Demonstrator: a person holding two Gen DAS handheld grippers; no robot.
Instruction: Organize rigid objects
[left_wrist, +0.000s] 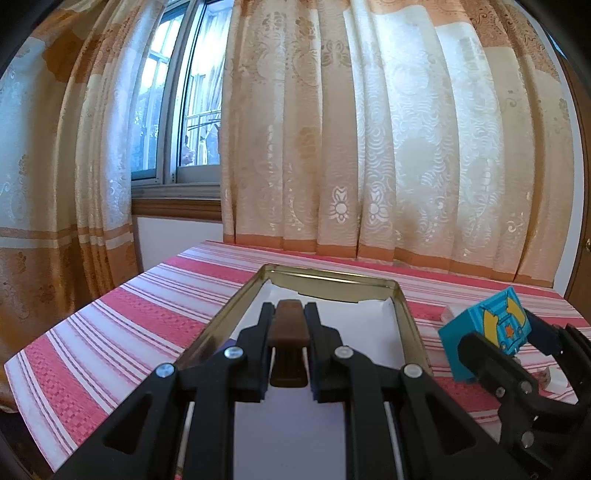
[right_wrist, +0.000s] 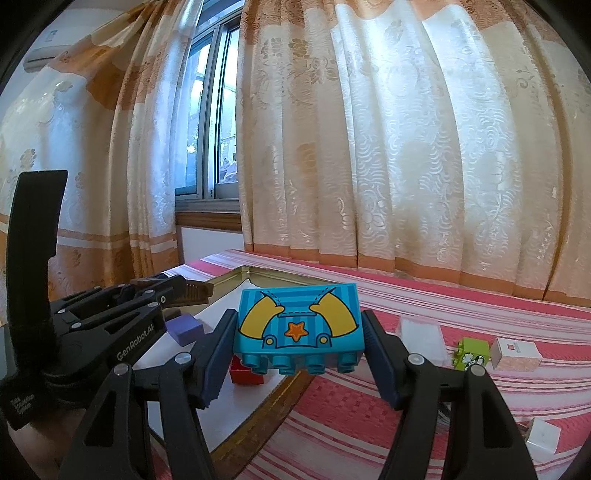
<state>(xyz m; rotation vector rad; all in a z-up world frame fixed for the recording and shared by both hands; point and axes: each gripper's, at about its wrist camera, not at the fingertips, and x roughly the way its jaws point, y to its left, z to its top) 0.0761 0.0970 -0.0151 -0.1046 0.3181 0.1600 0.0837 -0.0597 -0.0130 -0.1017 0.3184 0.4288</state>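
Blue block (right_wrist: 299, 326) clamped in right hand-held gripper (right_wrist: 299, 354), brown piece (left_wrist: 288, 328) in left (left_wrist: 288, 314).

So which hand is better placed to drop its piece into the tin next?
Left. Its gripper already holds the brown piece over the tin's interior; the right gripper's blue brick sits at the tin's edge.

A home room: patterned cream-and-orange curtains (right_wrist: 388, 147) hang by a window (left_wrist: 181, 110), a wall air conditioner (right_wrist: 44, 51), a red-striped cloth (left_wrist: 122, 314) over the counter.
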